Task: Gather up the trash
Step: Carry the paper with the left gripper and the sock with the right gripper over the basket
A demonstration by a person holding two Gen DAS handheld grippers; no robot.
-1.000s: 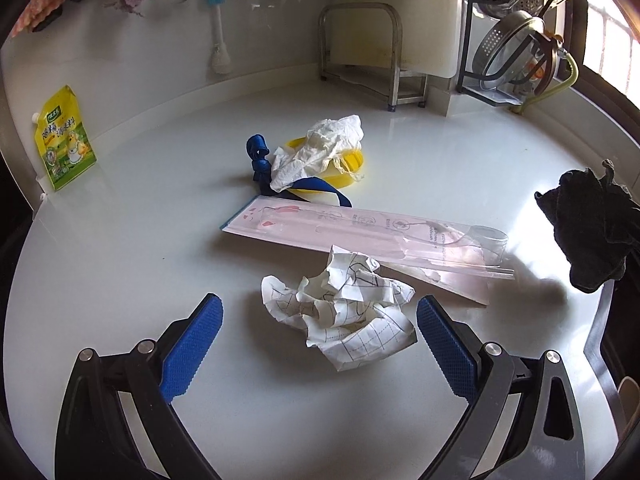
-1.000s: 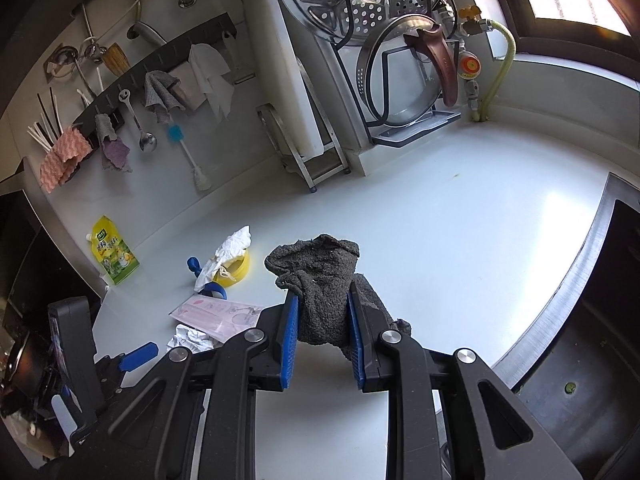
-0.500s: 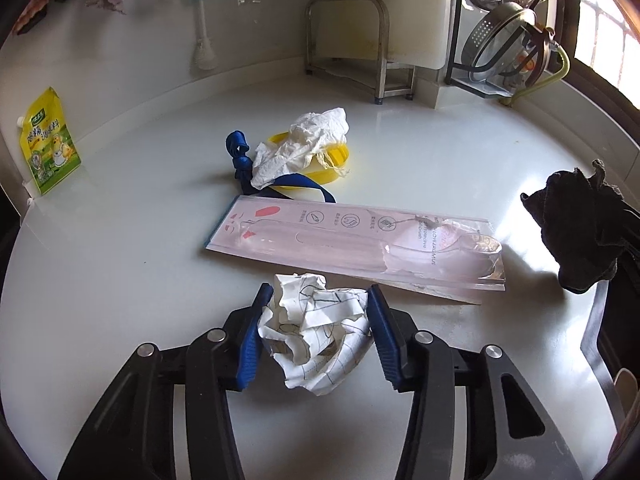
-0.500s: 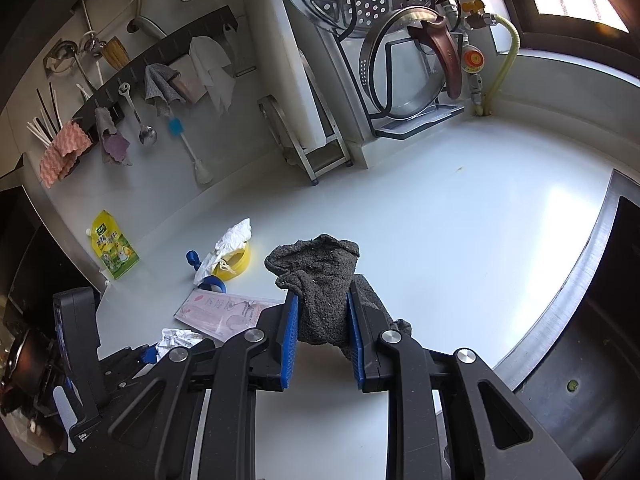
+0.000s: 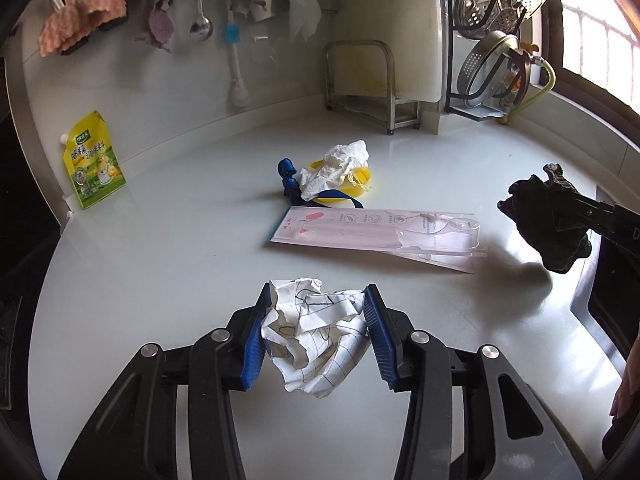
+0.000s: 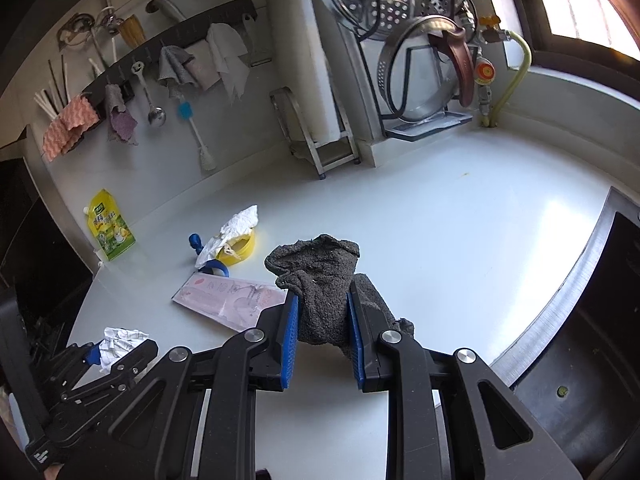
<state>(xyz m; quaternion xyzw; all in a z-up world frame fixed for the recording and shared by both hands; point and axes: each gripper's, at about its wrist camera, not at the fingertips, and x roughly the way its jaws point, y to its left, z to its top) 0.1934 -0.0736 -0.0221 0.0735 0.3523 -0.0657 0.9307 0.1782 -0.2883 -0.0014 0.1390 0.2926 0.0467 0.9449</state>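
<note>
Left gripper (image 5: 316,320): blue-padded jaws pinching a crumpled ball of white paper with printed grid lines (image 5: 316,340), one pad on each side of the wad; the paper hangs between the jaws, clear of the glossy white countertop (image 5: 160,280). From the right wrist view the same wad shows at the lower left, held in the left gripper (image 6: 105,350). Right gripper (image 6: 322,320): jaws pressed close together on a dark grey fuzzy cloth (image 6: 320,280), which bunches up above the pads and trails down the right side; from the left wrist view the cloth hangs at the far right, above the counter with its shadow below. Lying flat on the counter, between the two grippers and beyond the paper wad: a long pink and clear plastic package (image 5: 376,228). Just behind it, a yellow roll of tape (image 5: 356,180) with a crumpled white tissue (image 5: 340,164) on top and a dark blue ribbon (image 5: 290,180) beside and under it. A yellow-green spouted pouch (image 5: 94,164) leans on the back wall at left, well apart from the rest. Dark sink edge (image 6: 560,300) at the right of the counter.
</note>
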